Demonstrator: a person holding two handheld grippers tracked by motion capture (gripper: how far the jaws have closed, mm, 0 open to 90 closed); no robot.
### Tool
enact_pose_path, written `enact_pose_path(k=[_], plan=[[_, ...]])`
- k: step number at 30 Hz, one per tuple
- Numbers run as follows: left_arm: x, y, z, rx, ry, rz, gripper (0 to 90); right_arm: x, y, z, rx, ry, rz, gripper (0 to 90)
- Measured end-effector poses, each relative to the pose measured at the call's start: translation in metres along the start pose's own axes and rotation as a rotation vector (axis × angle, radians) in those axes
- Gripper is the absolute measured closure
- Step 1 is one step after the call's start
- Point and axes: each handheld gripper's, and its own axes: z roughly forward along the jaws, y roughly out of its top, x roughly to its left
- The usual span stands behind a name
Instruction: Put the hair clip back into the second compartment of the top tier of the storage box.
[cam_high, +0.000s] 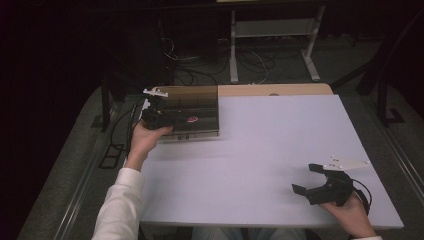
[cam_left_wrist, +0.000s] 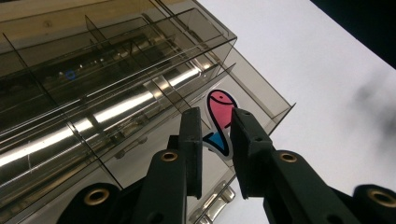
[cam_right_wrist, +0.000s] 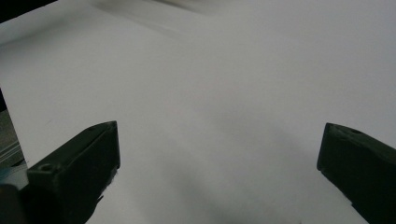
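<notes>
Fish sticker (cam_high: 192, 119), seen from the high view as a small pink spot inside the smoky clear box (cam_high: 210, 100), at the far left part of the white tabletop (cam_high: 260, 150). Left tongs (cam_high: 160, 117) reaching into the box from its left side, carried by the left hand (cam_high: 147, 137). Right tongs (cam_high: 304, 177) resting low at the near right corner, well apart from the box, jaws spread wide and holding nothing.

In the left gripper view, fish sticker (cam_left_wrist: 219, 109) lying flat on the floor of a compartment near the box corner, pink head far from the camera, blue tail toward it. Long axis running almost along the line of the left tongs (cam_left_wrist: 215, 114), a little tilted. Jaws drawn narrow, one at each side of the tail; cannot tell if the pads already press on it.

In the right gripper view, right tongs (cam_right_wrist: 219, 127) released over bare tabletop (cam_right_wrist: 210, 70).

Probably a pick out of the compartment. Better to stay clear of the thin dividers (cam_left_wrist: 116, 70), to pinch across the narrow tail, not along the length, and to lift straight up.
</notes>
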Motion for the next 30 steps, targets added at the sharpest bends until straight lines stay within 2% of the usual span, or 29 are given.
enact_pose_path(k=[7, 19, 30], plan=[[0.002, -0.004, 0.002, 0.011, 0.007, -0.005, 73.7, 0.0, 0.0, 0.0, 0.001, 0.001, -0.001, 0.0], [0.012, -0.015, 0.004, 0.023, 0.021, -0.04, 73.7, 0.0, 0.0, 0.001, 0.005, 0.0, 0.0, 0.0], [0.017, -0.019, 0.007, 0.037, 0.037, -0.048, 73.6, 0.001, 0.0, 0.001, 0.006, 0.001, 0.001, 0.0]])
